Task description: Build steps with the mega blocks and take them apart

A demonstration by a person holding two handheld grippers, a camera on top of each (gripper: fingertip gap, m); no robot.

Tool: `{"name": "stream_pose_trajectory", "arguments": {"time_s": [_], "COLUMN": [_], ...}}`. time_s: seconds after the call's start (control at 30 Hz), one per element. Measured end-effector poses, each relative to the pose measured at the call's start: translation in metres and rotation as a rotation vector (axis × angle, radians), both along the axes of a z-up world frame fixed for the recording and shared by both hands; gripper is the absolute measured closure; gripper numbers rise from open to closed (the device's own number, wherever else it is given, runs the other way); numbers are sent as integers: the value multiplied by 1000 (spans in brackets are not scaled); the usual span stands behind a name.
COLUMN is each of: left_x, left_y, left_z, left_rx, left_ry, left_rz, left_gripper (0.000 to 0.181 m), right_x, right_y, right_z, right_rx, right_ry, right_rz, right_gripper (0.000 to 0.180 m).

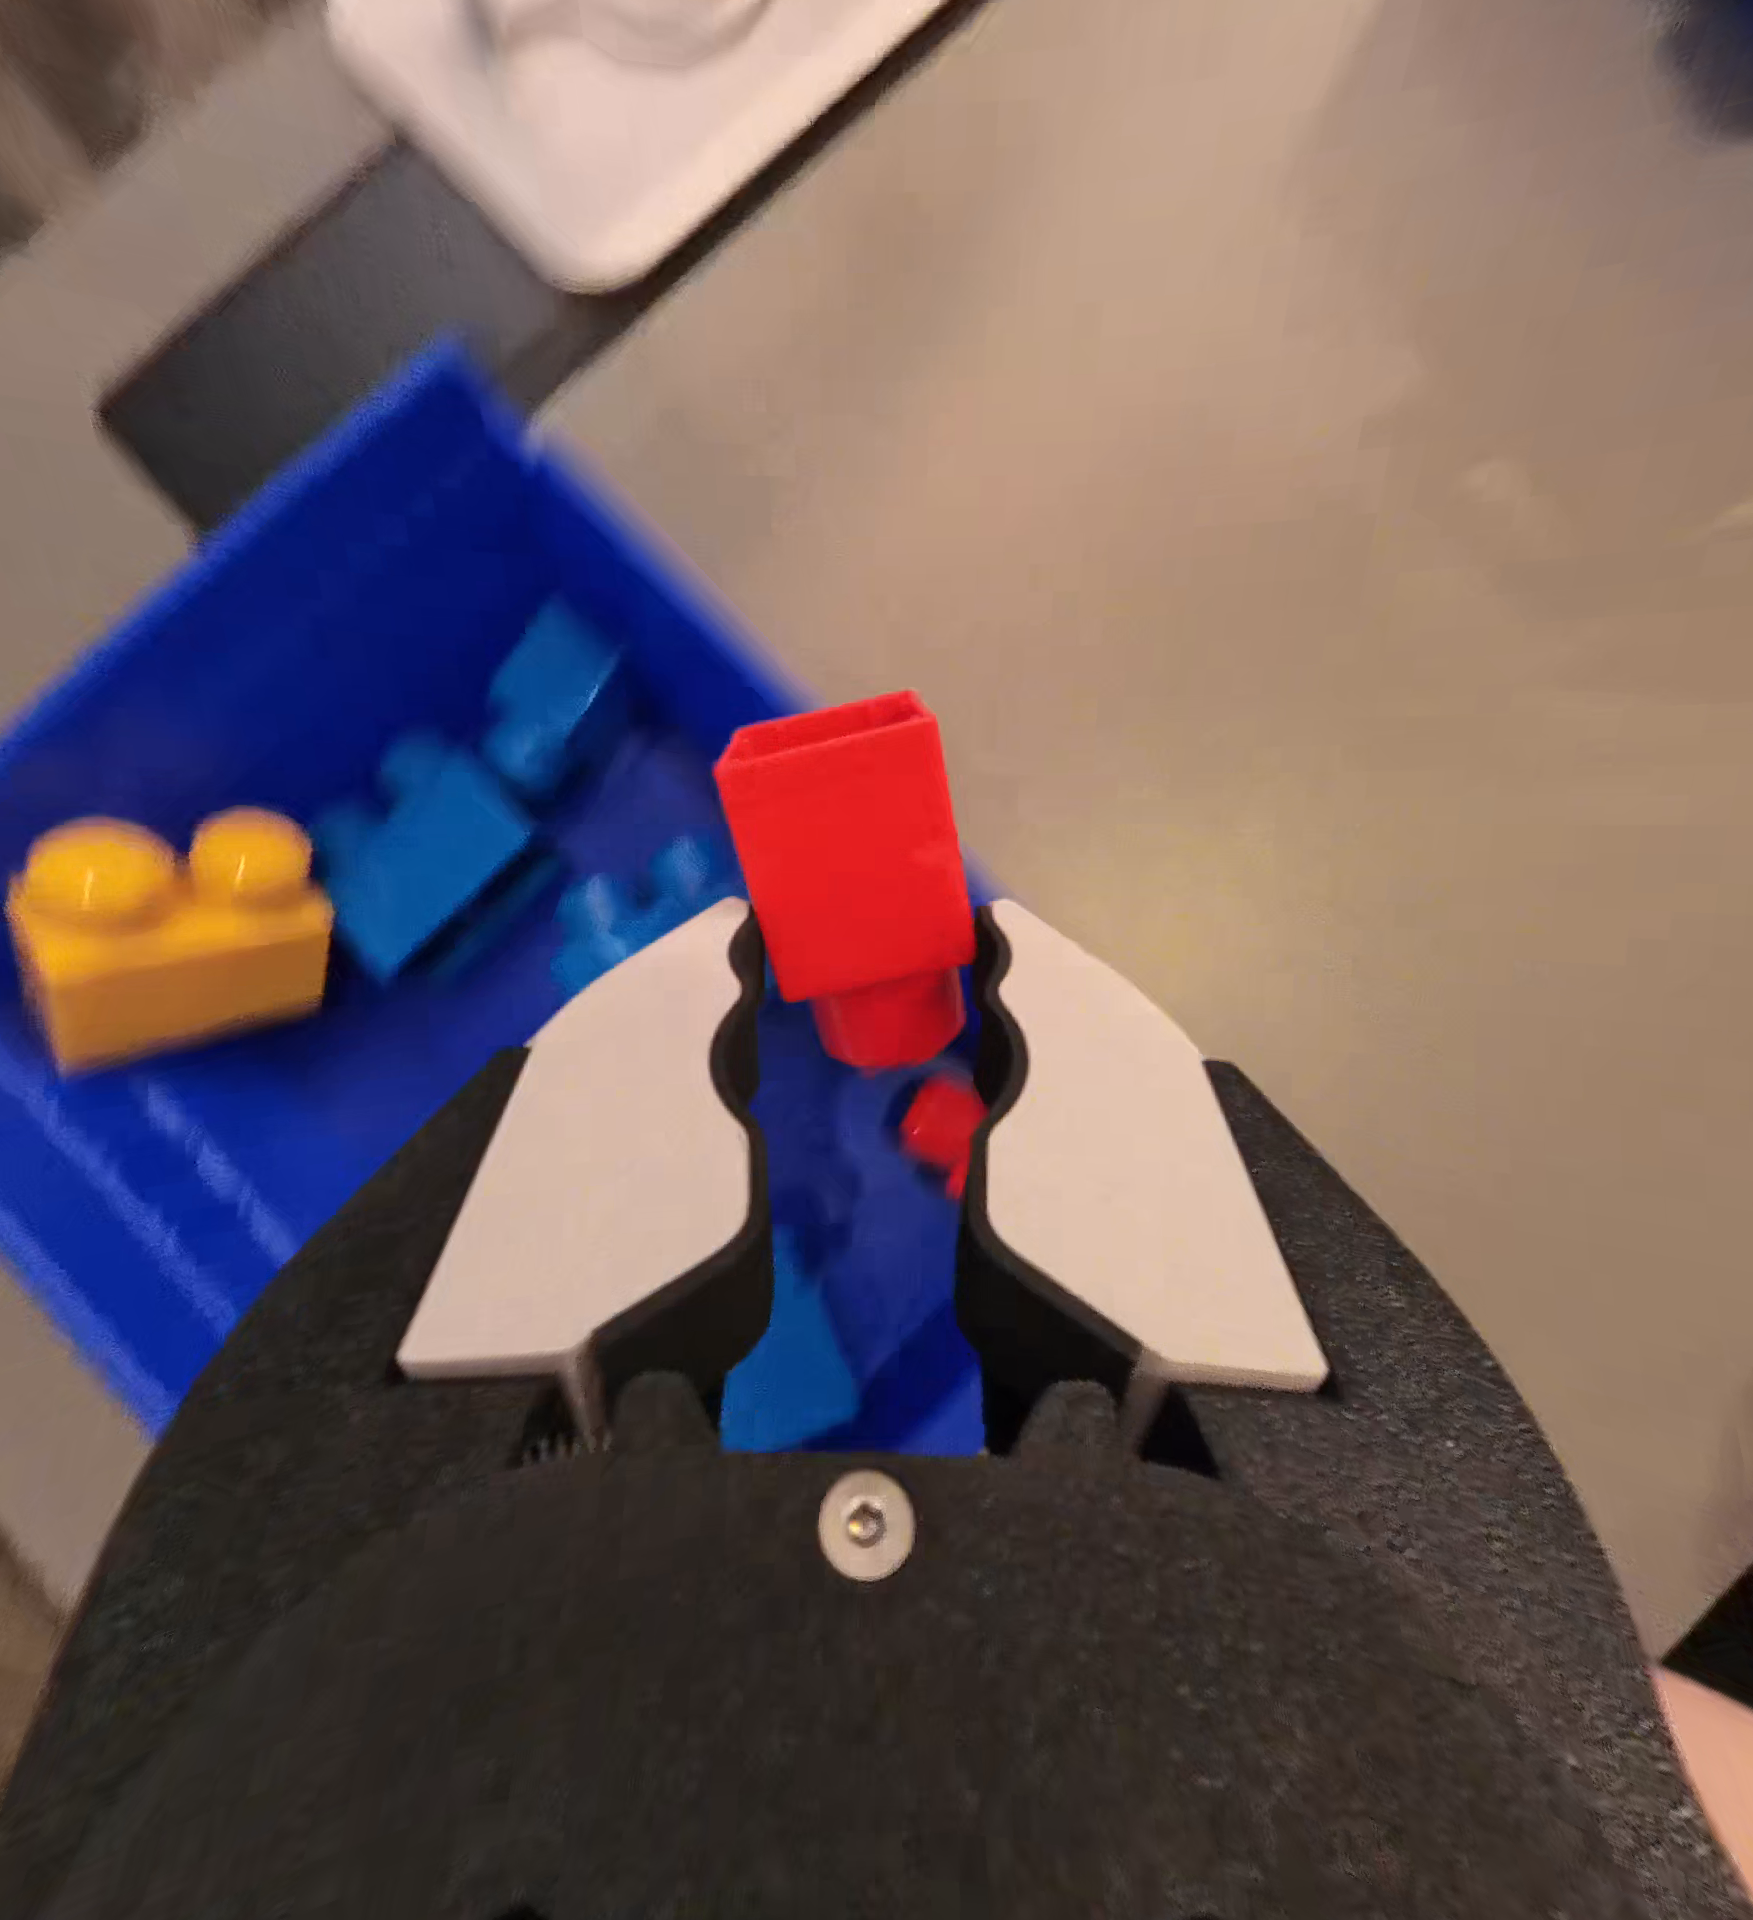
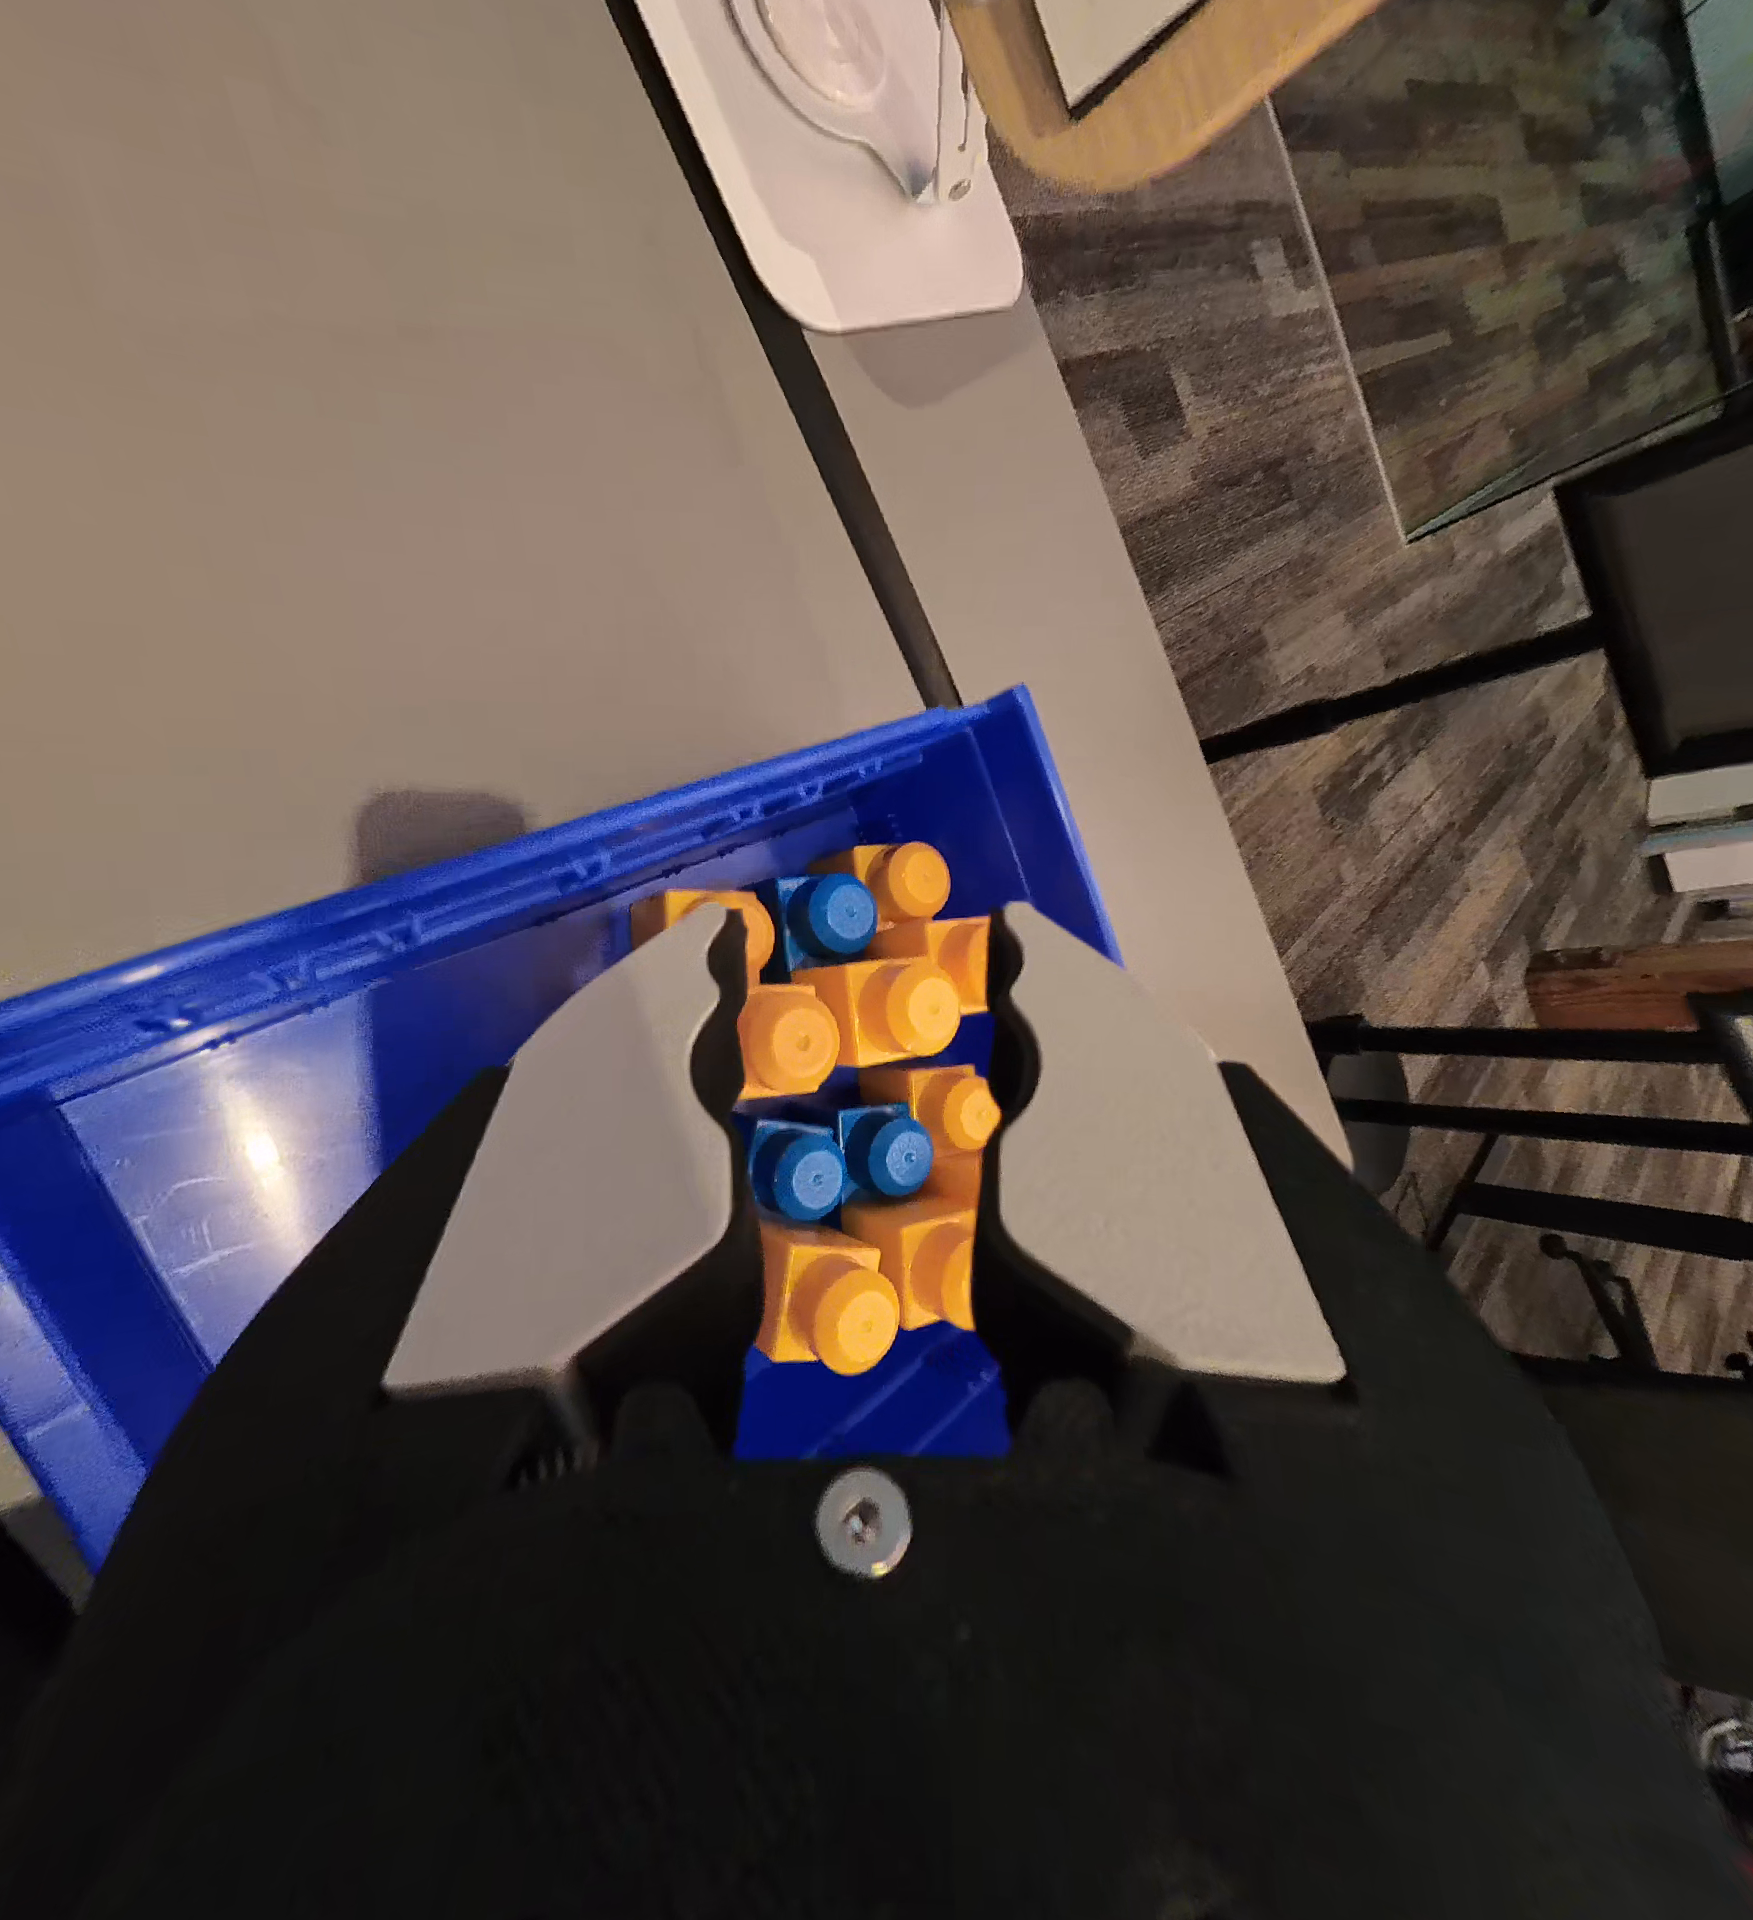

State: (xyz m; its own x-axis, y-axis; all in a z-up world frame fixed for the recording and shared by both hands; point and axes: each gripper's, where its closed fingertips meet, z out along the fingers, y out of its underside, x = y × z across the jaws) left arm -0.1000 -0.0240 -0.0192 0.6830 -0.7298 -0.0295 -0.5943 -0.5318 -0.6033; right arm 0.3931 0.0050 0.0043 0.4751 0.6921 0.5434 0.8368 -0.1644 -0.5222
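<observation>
Two wrist views, each looking along a gripper with a rough black body and smooth pale grey finger plates edged in wavy black pads.

Left wrist view: the left gripper (image 1: 867,935) pinches a red block (image 1: 841,852) between its fingertips, the jaws closed on the block's lower end. This block is a smooth plastic box with one round stud pointing back toward the camera and its hollow open end facing away. It hangs over the near right corner of a blue bin (image 1: 259,665), a glossy rectangular tub with ribbed walls that rests on the bench (image 1: 1267,520), a matt beige surface. Within the bin lie several blue blocks (image 1: 436,862), blurred, and, toward its left wall, a yellow block (image 1: 176,935) with two domed studs on top. Beyond the bin, at the bench's far edge, sits a white tray (image 1: 602,156).

Right wrist view: the right gripper (image 2: 867,935) stands with jaws apart, gripping nothing, above a cluster of orange blocks (image 2: 898,1003) and blue studded blocks (image 2: 830,914) packed at one end of a blue bin (image 2: 228,1143); studs point toward the camera.
</observation>
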Motion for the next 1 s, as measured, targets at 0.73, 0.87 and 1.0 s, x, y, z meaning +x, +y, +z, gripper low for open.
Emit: {"name": "stream_pose_trajectory", "arguments": {"time_s": [0.73, 0.87, 1.0], "left_x": [302, 310, 317], "left_y": [-50, -44, -46], "left_z": [-122, -138, -139], "left_rx": [-56, -41, -67], "left_ry": [339, 459, 499], "left_rz": [-1256, -1335, -1384], "left_gripper": [142, 142, 142], "right_x": [20, 25, 27], "right_y": [-30, -30, -30], "right_z": [25, 25, 22], "right_rx": [1, -5, -17], "right_ry": [194, 228, 239], "right_rz": [66, 68, 67], "right_gripper": [134, 134, 134]}}
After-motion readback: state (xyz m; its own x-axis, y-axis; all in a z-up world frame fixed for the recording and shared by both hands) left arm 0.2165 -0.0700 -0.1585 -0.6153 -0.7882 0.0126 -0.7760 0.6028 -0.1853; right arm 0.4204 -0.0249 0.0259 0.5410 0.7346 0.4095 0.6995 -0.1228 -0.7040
